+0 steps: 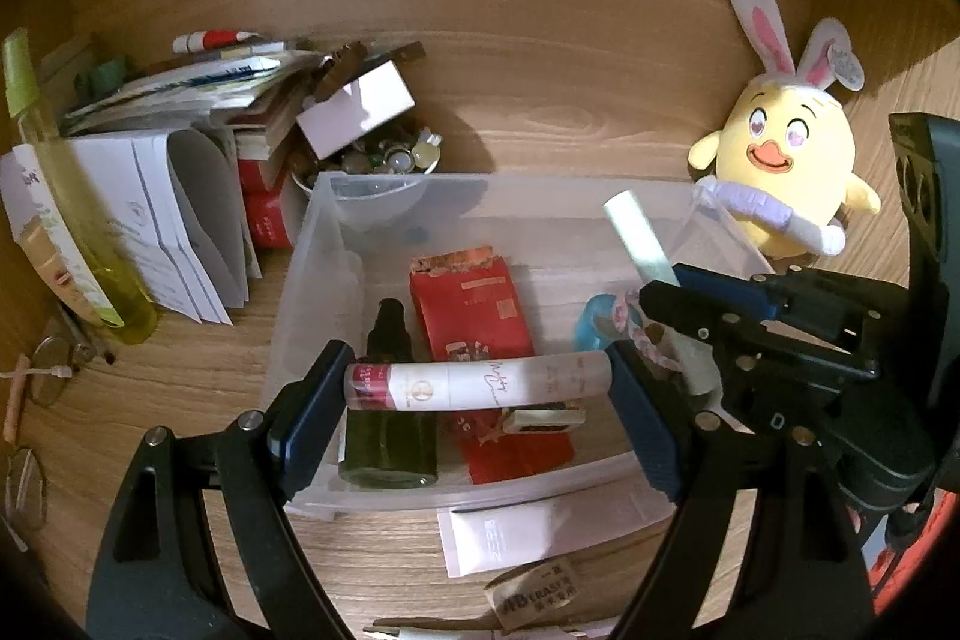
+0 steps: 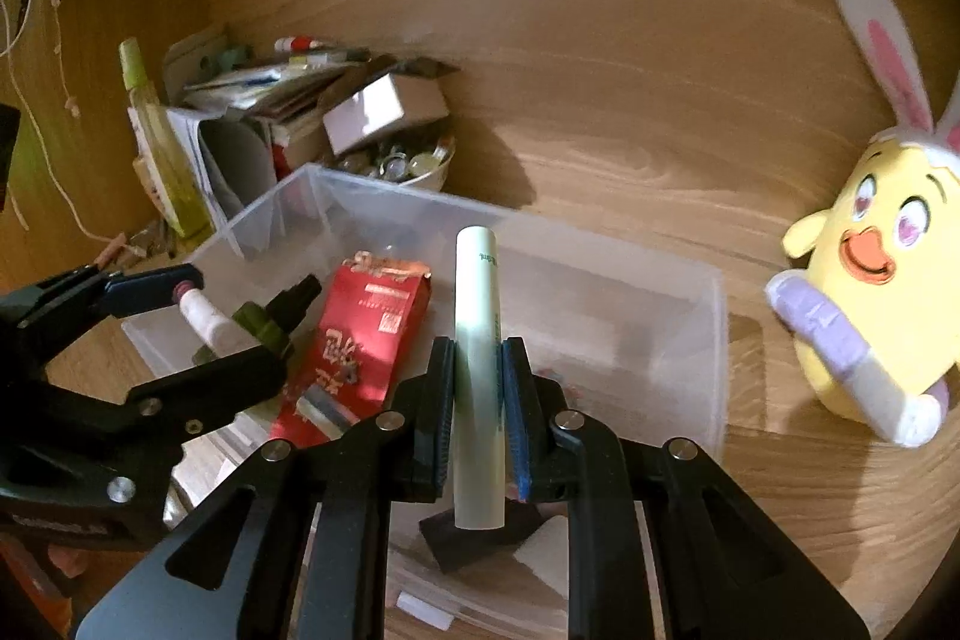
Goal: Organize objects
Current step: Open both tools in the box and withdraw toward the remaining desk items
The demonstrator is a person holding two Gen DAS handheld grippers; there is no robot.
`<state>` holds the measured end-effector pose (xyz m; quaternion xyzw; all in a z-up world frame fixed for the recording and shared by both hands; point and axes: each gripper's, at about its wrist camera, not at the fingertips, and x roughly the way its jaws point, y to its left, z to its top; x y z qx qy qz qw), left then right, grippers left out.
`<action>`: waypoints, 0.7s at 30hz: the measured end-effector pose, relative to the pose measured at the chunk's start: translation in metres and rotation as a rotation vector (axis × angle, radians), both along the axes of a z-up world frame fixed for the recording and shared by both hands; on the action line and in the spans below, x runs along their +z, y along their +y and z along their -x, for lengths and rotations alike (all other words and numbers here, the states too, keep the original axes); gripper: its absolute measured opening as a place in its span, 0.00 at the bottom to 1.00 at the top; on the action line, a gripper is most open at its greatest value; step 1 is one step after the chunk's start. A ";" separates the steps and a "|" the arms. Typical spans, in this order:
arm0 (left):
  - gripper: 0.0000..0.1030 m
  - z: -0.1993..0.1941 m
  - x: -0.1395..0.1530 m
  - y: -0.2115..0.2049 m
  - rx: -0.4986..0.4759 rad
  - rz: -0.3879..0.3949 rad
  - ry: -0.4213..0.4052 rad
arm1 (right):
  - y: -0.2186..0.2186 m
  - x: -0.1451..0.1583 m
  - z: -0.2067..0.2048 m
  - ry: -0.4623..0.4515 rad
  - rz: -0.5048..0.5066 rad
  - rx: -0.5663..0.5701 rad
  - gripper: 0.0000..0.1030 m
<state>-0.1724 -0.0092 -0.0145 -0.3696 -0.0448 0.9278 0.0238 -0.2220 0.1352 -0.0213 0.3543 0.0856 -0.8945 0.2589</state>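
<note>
A clear plastic bin [image 1: 312,244] stands on the wooden desk; it also shows in the right wrist view [image 2: 714,340]. Inside lie a red packet [image 1: 474,310], a dark green dropper bottle [image 1: 390,430] and a blue item [image 1: 591,328]. My left gripper [image 1: 477,388] is shut on a white tube with a red end [image 1: 480,387], held crosswise over the bin's front. My right gripper [image 2: 477,388] is shut on a pale green tube [image 2: 477,340], held upright over the bin; this gripper also shows in the left wrist view [image 1: 672,292].
A yellow chick plush with bunny ears [image 1: 786,160] sits right of the bin. Stacked papers and booklets [image 1: 180,196], a bowl of small trinkets [image 1: 384,160] and a green spray bottle [image 1: 66,196] stand at the left. White sachets [image 1: 540,532] lie before the bin. Glasses [image 1: 48,370] lie far left.
</note>
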 end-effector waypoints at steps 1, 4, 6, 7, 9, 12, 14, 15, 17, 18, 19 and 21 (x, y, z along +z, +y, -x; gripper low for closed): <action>0.82 0.000 -0.001 0.000 -0.002 -0.002 -0.003 | -0.001 -0.002 0.000 -0.005 -0.004 0.003 0.14; 0.82 0.001 -0.002 0.000 -0.007 -0.010 -0.011 | -0.002 -0.004 0.002 -0.014 -0.003 0.005 0.14; 0.82 0.001 -0.003 -0.001 -0.010 -0.021 -0.017 | -0.002 -0.004 0.002 -0.025 0.001 0.003 0.14; 0.82 0.001 -0.003 -0.001 -0.013 -0.027 -0.019 | -0.001 -0.005 0.003 -0.037 0.002 0.005 0.14; 0.82 0.000 -0.001 -0.002 -0.013 -0.033 -0.019 | 0.000 -0.005 0.004 -0.049 0.008 0.005 0.14; 0.82 -0.004 0.003 -0.002 -0.014 -0.031 -0.009 | 0.006 -0.001 0.003 -0.057 0.019 -0.005 0.20; 0.83 -0.008 0.008 -0.002 -0.017 -0.034 0.001 | 0.009 0.004 0.000 -0.048 0.032 -0.006 0.24; 0.83 -0.010 0.010 -0.002 -0.018 -0.035 0.006 | 0.010 0.007 -0.002 -0.042 0.038 -0.006 0.25; 0.86 -0.016 0.016 -0.002 -0.018 -0.032 0.020 | 0.014 0.015 -0.010 -0.020 0.053 -0.002 0.30; 0.88 -0.019 0.018 -0.002 -0.019 -0.029 0.027 | 0.016 0.020 -0.013 -0.009 0.059 0.001 0.32; 0.89 -0.024 0.020 -0.003 -0.020 -0.024 0.036 | 0.017 0.022 -0.016 -0.002 0.063 0.003 0.35; 0.90 -0.032 0.023 -0.003 -0.023 -0.010 0.047 | 0.020 0.028 -0.026 0.015 0.073 0.010 0.39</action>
